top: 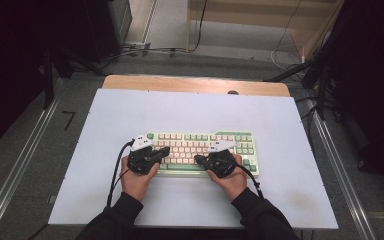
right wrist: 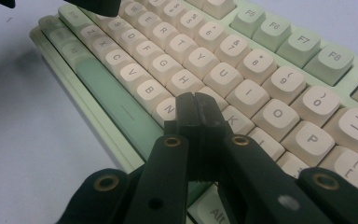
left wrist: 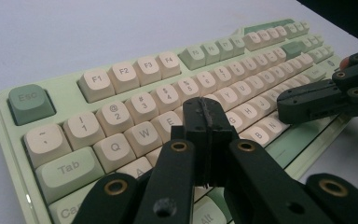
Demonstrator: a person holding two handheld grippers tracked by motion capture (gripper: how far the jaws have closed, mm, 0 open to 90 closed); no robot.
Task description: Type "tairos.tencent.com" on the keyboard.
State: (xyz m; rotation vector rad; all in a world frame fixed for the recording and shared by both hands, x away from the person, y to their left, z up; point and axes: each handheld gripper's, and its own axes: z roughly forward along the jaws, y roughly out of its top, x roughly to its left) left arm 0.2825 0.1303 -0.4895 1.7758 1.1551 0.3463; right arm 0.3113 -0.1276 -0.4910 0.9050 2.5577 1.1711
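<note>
2 grippers poised over a pale green keyboard [top: 202, 150], both sets of fingers pressed together.

The keyboard lies flat on the light worktop [top: 105, 190], directly under both pairs of fingers. The left gripper [top: 163, 151] has its fingers [left wrist: 204, 122] closed tight with nothing between them; in the left gripper view their tip sits over the cream letter keys, about where R and F lie, with E and W just to the side. The right gripper [top: 198, 159] likewise has its fingers [right wrist: 196, 116] closed on nothing, the tip over the keys between N and K, the green space bar [right wrist: 116, 109] just beside them. The 2 tips point toward each other across the middle rows, near but apart.
</note>
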